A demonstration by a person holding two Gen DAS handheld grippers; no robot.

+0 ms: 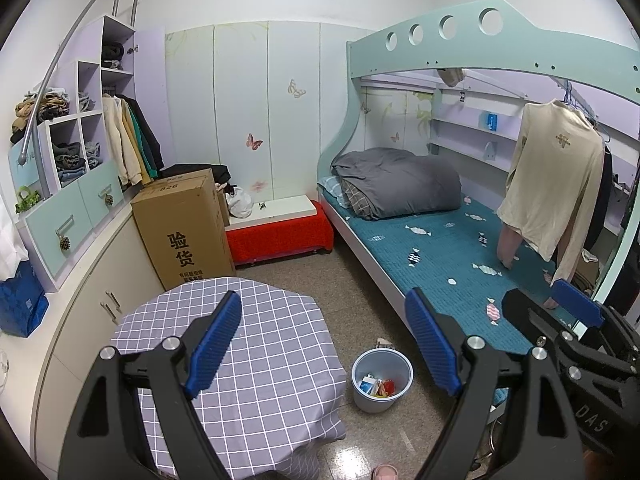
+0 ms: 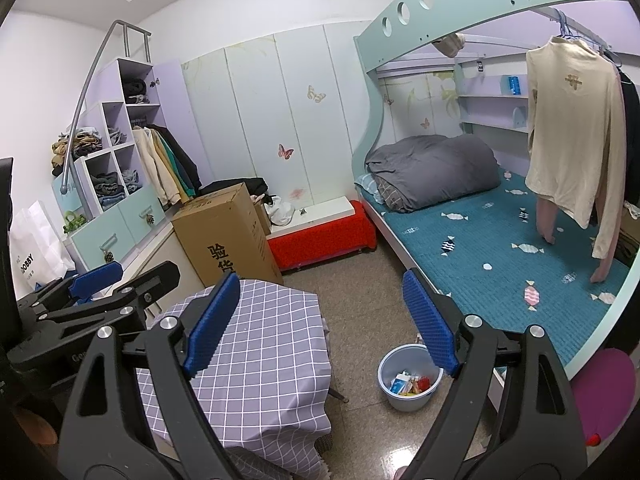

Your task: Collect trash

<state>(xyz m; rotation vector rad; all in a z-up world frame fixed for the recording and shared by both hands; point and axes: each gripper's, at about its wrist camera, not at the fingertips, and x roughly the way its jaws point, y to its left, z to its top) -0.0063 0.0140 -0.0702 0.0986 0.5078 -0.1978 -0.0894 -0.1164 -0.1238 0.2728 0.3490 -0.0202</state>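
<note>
Left wrist view
- My left tongs (image 1: 323, 346): jaws spread wide, nothing between them, held up high over the room.
- Trash bin (image 1: 382, 380): pale blue, upright on the floor, in the gap between the checked table (image 1: 248, 344) and the bed (image 1: 452, 256); it sits below my tongs and a little toward the right finger.
- Trash (image 1: 378, 387): coloured wrappers and a small carton already lying in the bin's bottom.
- Loose trash elsewhere: I can pick out none on the table top; a scrap just behind the bin is too small to name.
- My right tongs (image 1: 552, 300): seen at the right edge, over the bed side; jaws apart.

Right wrist view
- My right tongs (image 2: 322, 324): jaws wide apart, empty.
- Trash bin here (image 2: 410, 376): partly behind my right finger, low and just right of centre.
- My left tongs from here (image 2: 116, 276): at the left edge, over the table's far side.
- Nearer hand: my judgement is the right, since the bin stands on the bed side.
- Axis: the bin is round with its mouth up, so I would come down from above onto the rim.
</note>
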